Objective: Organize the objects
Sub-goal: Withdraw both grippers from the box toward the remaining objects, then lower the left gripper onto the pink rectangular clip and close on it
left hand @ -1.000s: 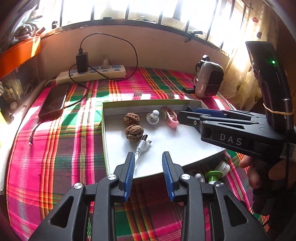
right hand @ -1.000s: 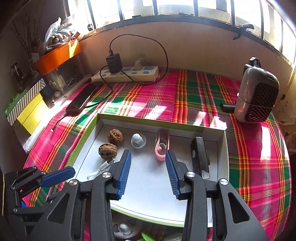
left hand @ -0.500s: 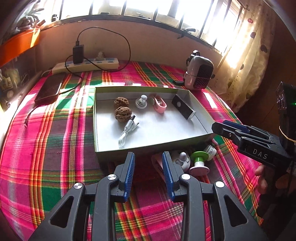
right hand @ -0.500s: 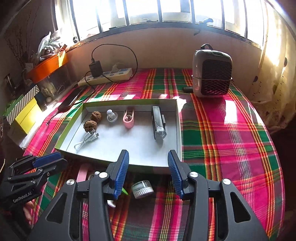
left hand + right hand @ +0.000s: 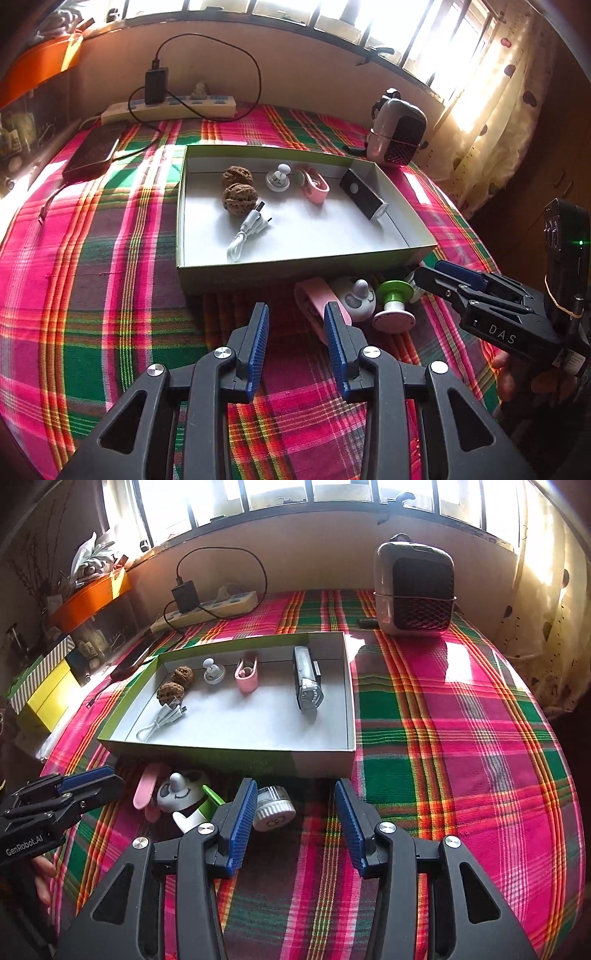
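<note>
A shallow box (image 5: 295, 275) with a green rim stands mid-table and holds two walnuts (image 5: 238, 188), a white cable (image 5: 247, 232), a white knobbed disc (image 5: 279, 179), a pink clip (image 5: 314, 184) and a black torch (image 5: 364, 195). In front of its near wall lie a pink strip (image 5: 314, 299), a white panda-face toy (image 5: 354, 299), a green-and-pink spool (image 5: 395, 306) and a small white jar (image 5: 275, 806). My left gripper (image 5: 295, 321) hovers open over the cloth just short of the pink strip. My right gripper (image 5: 295, 801) is open too, with the jar just beyond its left fingertip, untouched.
A plaid cloth (image 5: 461, 738) covers the table, bare to the right of the box. A small heater (image 5: 413, 590) stands at the back right, a power strip (image 5: 210, 605) with a charger at the back, a phone (image 5: 94, 153) at the left. Yellow boxes (image 5: 48, 690) line the left edge.
Both grippers have drawn back from above the box to its near side, so the loose items in front of it came into view. The right jaws stand wider than before.
</note>
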`<state>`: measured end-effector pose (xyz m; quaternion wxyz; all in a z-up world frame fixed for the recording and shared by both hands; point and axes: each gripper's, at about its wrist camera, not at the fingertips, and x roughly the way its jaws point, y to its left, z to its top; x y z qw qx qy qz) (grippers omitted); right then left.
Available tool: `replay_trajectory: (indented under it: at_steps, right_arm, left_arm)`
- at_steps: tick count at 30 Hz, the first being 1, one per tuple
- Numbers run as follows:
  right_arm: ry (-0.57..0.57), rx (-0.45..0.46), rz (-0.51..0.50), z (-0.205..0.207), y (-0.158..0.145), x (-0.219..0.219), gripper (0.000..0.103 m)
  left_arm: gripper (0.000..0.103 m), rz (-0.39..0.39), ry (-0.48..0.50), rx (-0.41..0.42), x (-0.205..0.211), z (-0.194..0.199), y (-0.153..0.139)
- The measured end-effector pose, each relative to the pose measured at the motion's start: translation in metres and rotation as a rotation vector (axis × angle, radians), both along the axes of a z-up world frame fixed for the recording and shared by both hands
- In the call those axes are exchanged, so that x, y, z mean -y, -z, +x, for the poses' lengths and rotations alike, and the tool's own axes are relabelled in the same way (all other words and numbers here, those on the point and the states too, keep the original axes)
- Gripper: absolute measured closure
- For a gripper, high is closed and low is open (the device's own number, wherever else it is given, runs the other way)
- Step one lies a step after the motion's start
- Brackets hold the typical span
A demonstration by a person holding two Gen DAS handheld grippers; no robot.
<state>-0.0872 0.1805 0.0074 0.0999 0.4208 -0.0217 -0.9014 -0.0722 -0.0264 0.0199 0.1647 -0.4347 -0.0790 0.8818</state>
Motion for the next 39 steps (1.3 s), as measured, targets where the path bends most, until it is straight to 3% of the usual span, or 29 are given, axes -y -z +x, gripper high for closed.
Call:
replay_trajectory:
  at_steps: [21, 39]
  right_arm:
    - [-0.02, 0.021, 0.11, -0.005, 0.018, 0.006, 0.057]
    - [0.015, 0.014, 0.129, -0.003, 0.018, -0.005, 0.057]
  left_arm:
    - [0.07, -0.011, 0.018, 0.029, -0.021, -0.006, 0.002]
    - [0.069, -0.104, -0.022, 0.049, -0.019, -0.011, 0.01]
